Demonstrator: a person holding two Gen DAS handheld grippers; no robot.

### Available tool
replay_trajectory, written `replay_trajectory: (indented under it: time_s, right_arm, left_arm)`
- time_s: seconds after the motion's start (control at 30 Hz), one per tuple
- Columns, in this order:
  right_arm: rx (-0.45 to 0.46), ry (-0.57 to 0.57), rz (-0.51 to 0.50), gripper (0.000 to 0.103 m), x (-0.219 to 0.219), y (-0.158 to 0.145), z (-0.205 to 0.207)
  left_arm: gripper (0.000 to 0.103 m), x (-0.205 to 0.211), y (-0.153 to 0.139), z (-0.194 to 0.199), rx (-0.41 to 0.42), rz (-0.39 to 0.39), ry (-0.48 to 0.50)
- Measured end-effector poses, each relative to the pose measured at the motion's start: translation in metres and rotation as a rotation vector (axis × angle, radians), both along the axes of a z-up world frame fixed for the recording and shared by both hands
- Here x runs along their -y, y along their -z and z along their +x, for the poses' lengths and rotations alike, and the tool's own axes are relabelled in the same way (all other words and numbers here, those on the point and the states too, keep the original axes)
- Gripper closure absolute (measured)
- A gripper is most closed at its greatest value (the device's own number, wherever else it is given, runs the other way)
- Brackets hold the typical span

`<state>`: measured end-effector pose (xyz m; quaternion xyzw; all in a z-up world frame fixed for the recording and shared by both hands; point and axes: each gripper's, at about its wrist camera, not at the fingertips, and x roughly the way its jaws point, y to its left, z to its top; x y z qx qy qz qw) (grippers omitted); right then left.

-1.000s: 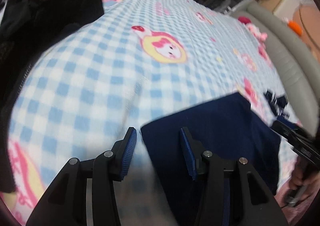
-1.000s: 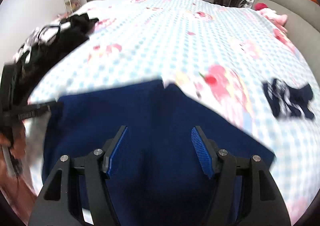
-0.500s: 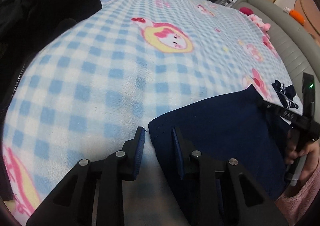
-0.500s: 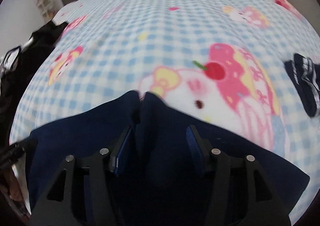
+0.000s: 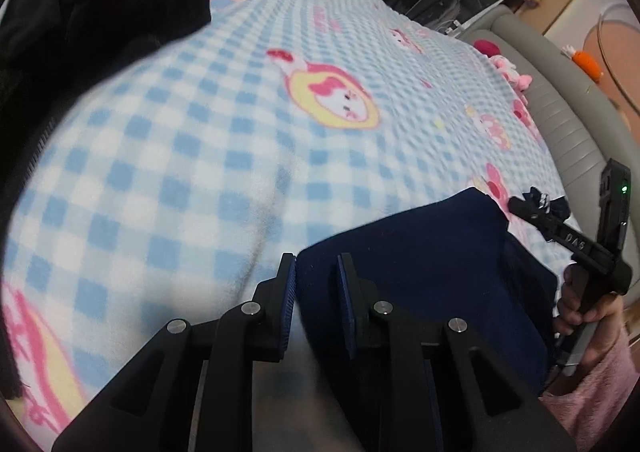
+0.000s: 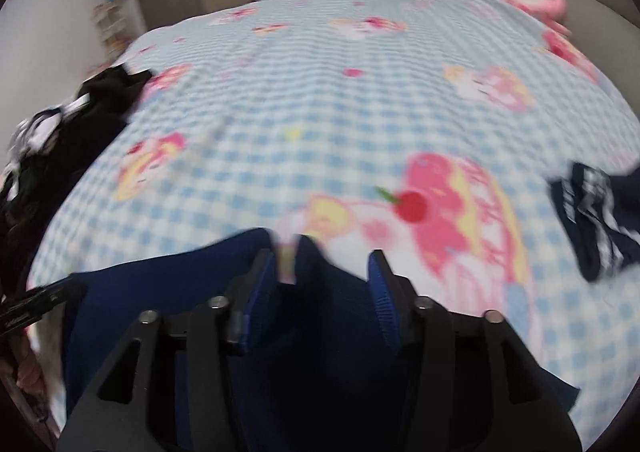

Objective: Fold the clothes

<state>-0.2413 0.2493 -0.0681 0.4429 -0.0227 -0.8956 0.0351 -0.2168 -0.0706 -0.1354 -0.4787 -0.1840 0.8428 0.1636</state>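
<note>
Your left gripper (image 5: 316,276) has just been narrowing its jaws, and they now stand close together over the near left corner of the navy garment (image 5: 432,264). The cloth's corner sits between the 2 blue pads, though you cannot tell from this view whether they press it yet. The navy garment lies flat on the blue checked blanket (image 5: 168,179), spreading from that gripper off to its right, toward your right hand (image 5: 588,316).

Your right gripper (image 6: 322,272) stands about half open above the same garment (image 6: 160,292). Its jaws have just been closing, and the far edge with a notch in the cloth lies between the fingertips, not visibly pinched; the picture is blurred there.

To the right of that gripper lies a small navy piece with white stripes (image 6: 592,219), apart from the main garment. Far to its left sits a pile of black clothes (image 6: 52,155) at the blanket's edge.
</note>
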Motion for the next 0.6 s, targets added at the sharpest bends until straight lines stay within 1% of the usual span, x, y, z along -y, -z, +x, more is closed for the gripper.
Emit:
replay_trajectory:
  time_s: [0.07,0.13,0.17,0.2,0.27,0.3,0.33,0.37,0.4,0.43,0.5,0.6]
  right_arm:
    - [0.024,-0.069,-0.011,0.046,0.018,0.004,-0.008]
    - [0.06,-0.119,0.001,0.042,0.033,0.013,-0.018]
    - [0.078,-0.143,0.008,0.037,0.041,0.017,-0.022]
    - [0.107,-0.154,0.019,0.036,0.046,0.025,-0.028]
    - [0.171,-0.164,0.035,0.04,0.05,0.042,-0.041]
    - [0.2,-0.165,0.024,0.054,0.05,0.049,-0.045]
    - [0.21,-0.165,0.006,0.069,0.048,0.053,-0.047]
    - [0.202,-0.165,-0.013,0.073,0.046,0.05,-0.046]
    - [0.191,-0.166,-0.032,0.083,0.044,0.047,-0.045]
    - [0.18,-0.166,-0.052,0.089,0.043,0.044,-0.044]
    - [0.157,-0.172,-0.087,0.093,0.039,0.035,-0.043]
    - [0.094,-0.187,-0.109,0.094,0.04,0.013,-0.043]
  left_arm:
    - [0.071,0.006,0.001,-0.001,0.022,0.044,0.002]
    - [0.07,0.013,0.002,-0.001,0.045,0.089,0.003]
    - [0.07,0.016,0.003,-0.002,0.056,0.111,0.004]
    - [0.07,0.02,0.007,-0.002,0.076,0.137,0.005]
    - [0.07,0.023,0.016,-0.004,0.111,0.19,0.009]
    - [0.071,0.022,0.022,-0.005,0.127,0.216,0.011]
    - [0.073,0.016,0.021,-0.007,0.116,0.192,0.019]
    - [0.074,0.01,0.021,-0.008,0.105,0.168,0.027]
    - [0.088,0.004,0.021,-0.01,0.094,0.144,0.034]
    - [0.092,-0.002,0.02,-0.012,0.083,0.12,0.042]
    - [0.092,-0.003,0.004,-0.009,0.018,0.044,0.004]
    - [0.092,0.0,-0.021,0.0,-0.063,-0.007,-0.018]
